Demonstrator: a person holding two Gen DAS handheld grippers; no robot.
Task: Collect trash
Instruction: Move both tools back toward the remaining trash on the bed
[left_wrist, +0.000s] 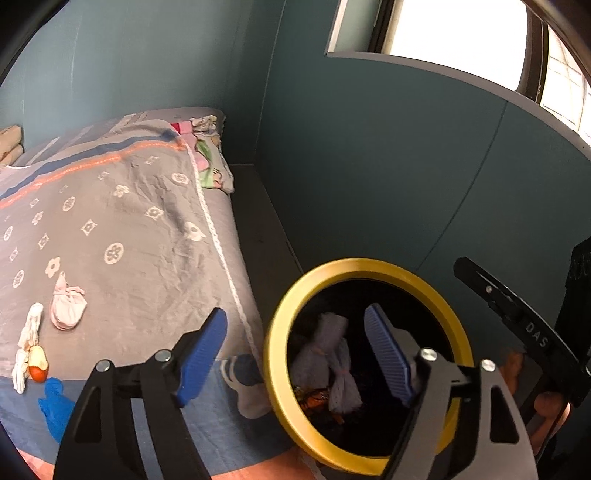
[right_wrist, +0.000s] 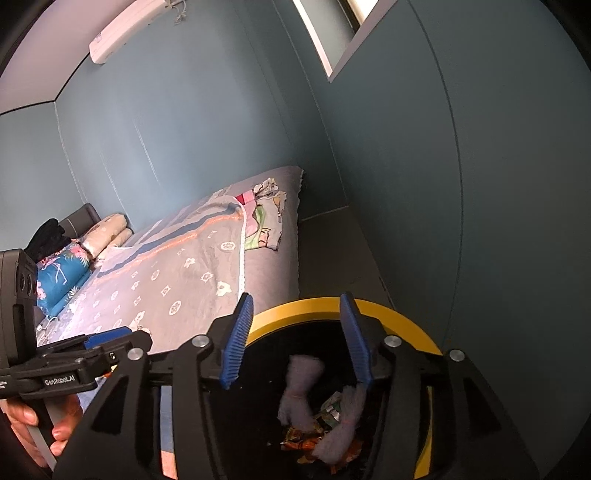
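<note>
A black trash bin with a yellow rim (left_wrist: 280, 321) (right_wrist: 384, 308) stands beside the bed and holds crumpled tissues (left_wrist: 332, 365) (right_wrist: 301, 384) and colourful wrappers (right_wrist: 314, 435). My left gripper (left_wrist: 295, 354) is open and empty, one finger over the bed, the other over the bin. My right gripper (right_wrist: 297, 339) is open and empty above the bin mouth. On the bed lie a crumpled tissue (left_wrist: 68, 306), a twisted white tissue (left_wrist: 27, 343), an apple core (left_wrist: 38, 363) and a blue scrap (left_wrist: 55, 406).
The bed (left_wrist: 129, 221) has a grey flowered blanket, with folded clothes (left_wrist: 207, 155) at its far corner and pillows (right_wrist: 62, 266) at the head. Teal walls close in behind and to the right, with a narrow floor strip (left_wrist: 258, 221) between.
</note>
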